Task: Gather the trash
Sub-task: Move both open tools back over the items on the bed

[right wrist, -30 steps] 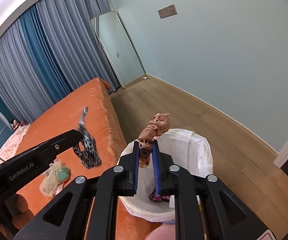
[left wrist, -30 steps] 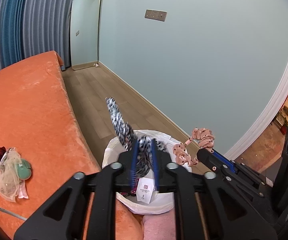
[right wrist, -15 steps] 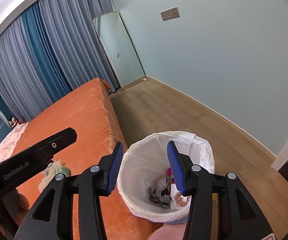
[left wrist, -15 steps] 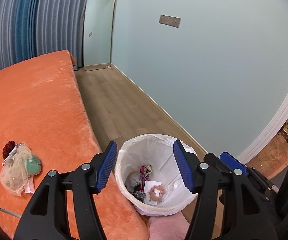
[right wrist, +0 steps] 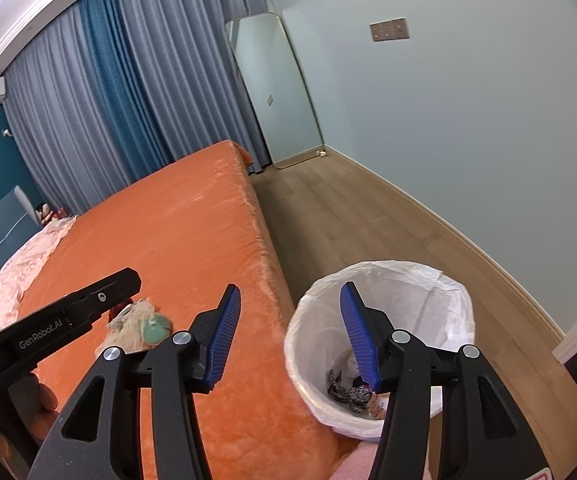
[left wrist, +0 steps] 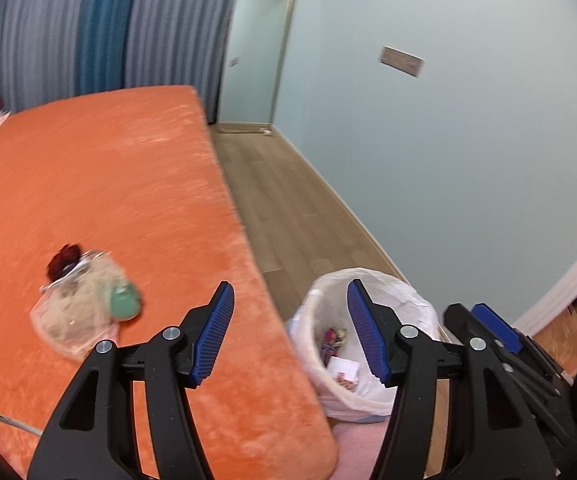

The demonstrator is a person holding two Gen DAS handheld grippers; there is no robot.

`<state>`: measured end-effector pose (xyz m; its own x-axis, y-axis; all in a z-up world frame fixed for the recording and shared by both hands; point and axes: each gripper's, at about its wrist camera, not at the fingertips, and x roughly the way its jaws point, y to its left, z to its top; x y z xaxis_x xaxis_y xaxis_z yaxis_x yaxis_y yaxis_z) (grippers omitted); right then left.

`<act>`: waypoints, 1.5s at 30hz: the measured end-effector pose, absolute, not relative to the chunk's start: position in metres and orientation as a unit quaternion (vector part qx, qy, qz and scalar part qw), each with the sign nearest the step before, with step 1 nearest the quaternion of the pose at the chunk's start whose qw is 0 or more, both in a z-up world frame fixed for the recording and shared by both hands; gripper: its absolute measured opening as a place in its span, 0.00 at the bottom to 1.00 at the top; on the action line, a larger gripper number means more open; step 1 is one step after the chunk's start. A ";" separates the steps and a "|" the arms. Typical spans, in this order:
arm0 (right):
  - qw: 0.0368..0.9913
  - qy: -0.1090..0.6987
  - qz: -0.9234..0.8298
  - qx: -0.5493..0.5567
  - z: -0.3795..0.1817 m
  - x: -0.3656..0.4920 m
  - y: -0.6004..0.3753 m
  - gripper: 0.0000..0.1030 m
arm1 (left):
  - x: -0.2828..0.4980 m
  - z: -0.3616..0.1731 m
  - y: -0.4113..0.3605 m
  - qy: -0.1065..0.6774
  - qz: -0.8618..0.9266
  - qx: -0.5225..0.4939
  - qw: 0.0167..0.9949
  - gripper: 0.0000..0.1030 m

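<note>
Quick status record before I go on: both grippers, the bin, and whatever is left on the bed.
left gripper: jaws have just been opening, nothing between them, above the bed's edge
right gripper: jaws have just been opening, empty, by the bin's rim
trash bin: on the floor beside the bed, white liner, patterned scraps and a white card at the bottom
bed: orange cover
remaining trash: clear bag with beige stuff and a green item, dark red piece beside it, on the cover

White-lined bin (right wrist: 384, 280) holding scraps; mesh-wrapped bundle (left wrist: 84, 312) on bed.
</note>
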<state>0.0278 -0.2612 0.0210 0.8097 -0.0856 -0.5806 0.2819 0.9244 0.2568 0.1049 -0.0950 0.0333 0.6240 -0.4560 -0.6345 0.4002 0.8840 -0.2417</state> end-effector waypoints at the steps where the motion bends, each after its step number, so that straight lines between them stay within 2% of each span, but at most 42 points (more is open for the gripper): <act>1: 0.937 0.294 -0.093 0.164 0.022 0.030 -0.255 0.50 | 0.107 0.032 -0.086 0.365 -0.228 -0.044 0.902 0.54; 13: 0.941 0.311 -0.034 0.132 0.025 0.053 -0.192 0.50 | 0.119 0.018 0.013 0.375 -0.135 -0.090 0.913 0.55; 16: 0.939 0.320 -0.018 0.124 0.021 0.061 -0.175 0.50 | 0.121 0.011 0.035 0.378 -0.111 -0.097 0.914 0.60; 19: 0.937 0.330 -0.003 0.118 0.015 0.071 -0.159 0.50 | 0.125 0.002 0.056 0.383 -0.093 -0.104 0.913 0.61; 23: 0.933 0.343 0.015 0.107 0.006 0.084 -0.137 0.50 | 0.133 -0.014 0.086 0.397 -0.066 -0.123 0.907 0.66; 36: 0.909 0.403 0.062 0.085 -0.049 0.137 -0.072 0.50 | 0.186 -0.093 0.138 0.467 -0.017 -0.168 0.868 0.66; 40: 0.900 0.424 0.069 0.078 -0.070 0.153 -0.058 0.50 | 0.212 -0.123 0.136 0.489 -0.023 -0.171 0.855 0.60; 43: 0.891 0.441 0.072 0.076 -0.088 0.166 -0.051 0.50 | 0.224 -0.137 0.135 0.500 -0.026 -0.174 0.848 0.48; 45: 0.885 0.454 0.074 0.079 -0.101 0.175 -0.045 0.50 | 0.229 -0.144 0.135 0.505 -0.031 -0.176 0.844 0.30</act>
<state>0.1750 -0.0451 -0.1009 0.5775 0.2022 -0.7910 -0.0598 0.9767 0.2061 0.2292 0.1347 -0.1438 0.4884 -0.2313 -0.8414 -0.1251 0.9357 -0.3298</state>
